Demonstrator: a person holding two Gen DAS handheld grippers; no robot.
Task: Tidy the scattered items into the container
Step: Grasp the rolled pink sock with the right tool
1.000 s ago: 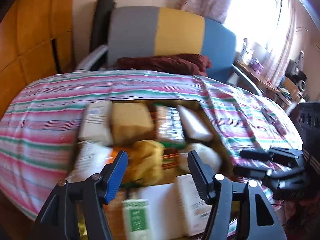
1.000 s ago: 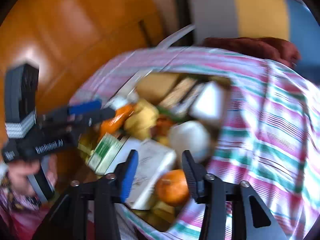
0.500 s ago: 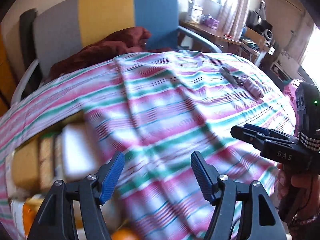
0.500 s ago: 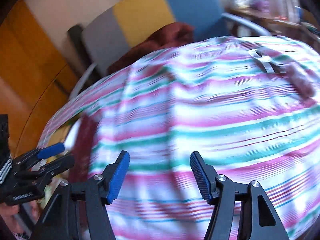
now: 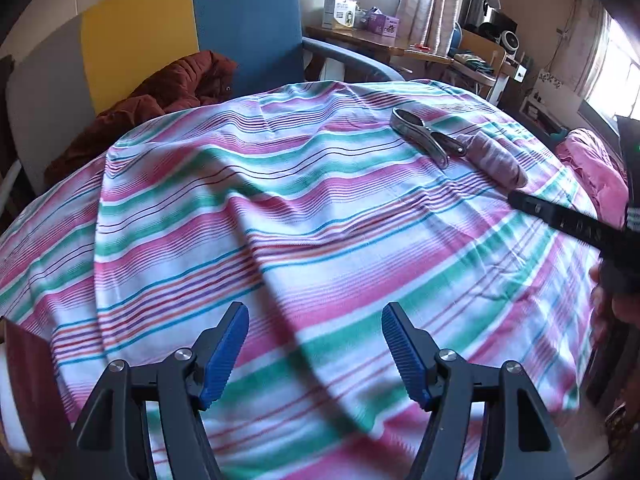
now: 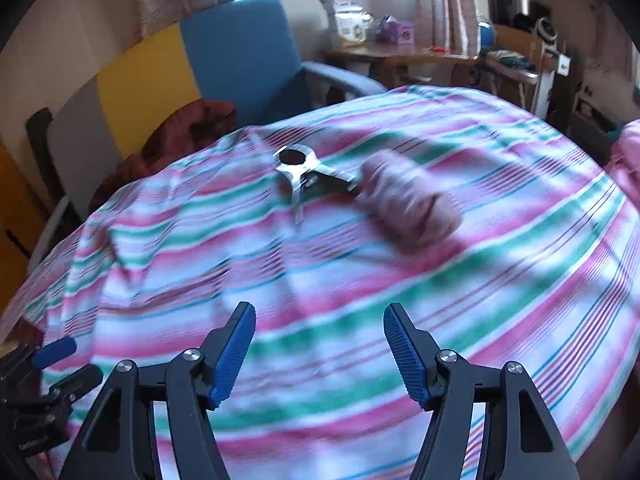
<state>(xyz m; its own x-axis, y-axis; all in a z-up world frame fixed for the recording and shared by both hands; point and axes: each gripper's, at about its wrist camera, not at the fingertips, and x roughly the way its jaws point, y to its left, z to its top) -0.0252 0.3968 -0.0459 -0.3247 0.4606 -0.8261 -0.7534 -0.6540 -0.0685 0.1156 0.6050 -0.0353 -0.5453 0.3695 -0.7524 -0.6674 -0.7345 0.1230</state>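
Starting at the far left of the left wrist view, a dark reddish-brown corner [image 5: 24,368] with something white under it is poking into frame. It's too cropped and blurry to say what it is. Above that, a rumpled dark red blanket [image 5: 160,100] is lying on a chair [image 5: 240,20] with grey, yellow and blue panels on its back.

The striped sheet [image 5: 280,208] in pink, green and white is covering pretty much the whole middle of both views, with a few soft folds running through it.

The left gripper [image 5: 315,354] is hanging over the sheet with its blue pads spread apart, nothing between them, nothing touching them.

Moving right, a metal nutcracker-style tool [image 5: 424,134] is lying flat on the sheet towards the far side, handles fanning out. Right against its handle end, a rolled-up mauve sock [image 5: 494,158] is sitting on the sheet, looking like it's touching the tool. From the right wrist view the same pair is showing up too, tool [image 6: 308,172] on the left and sock [image 6: 412,204] on the right, though that frame is fairly smeared.

The right gripper [image 6: 319,354] is pointing down at the sheet with the tool and sock well ahead of it, jaws standing wide with only sheet showing between them. Its black body is also jutting in from the right edge of the left wrist view, near the sock.

Further back right, a wooden desk [image 5: 360,38] full of boxes is standing by the curtained window.
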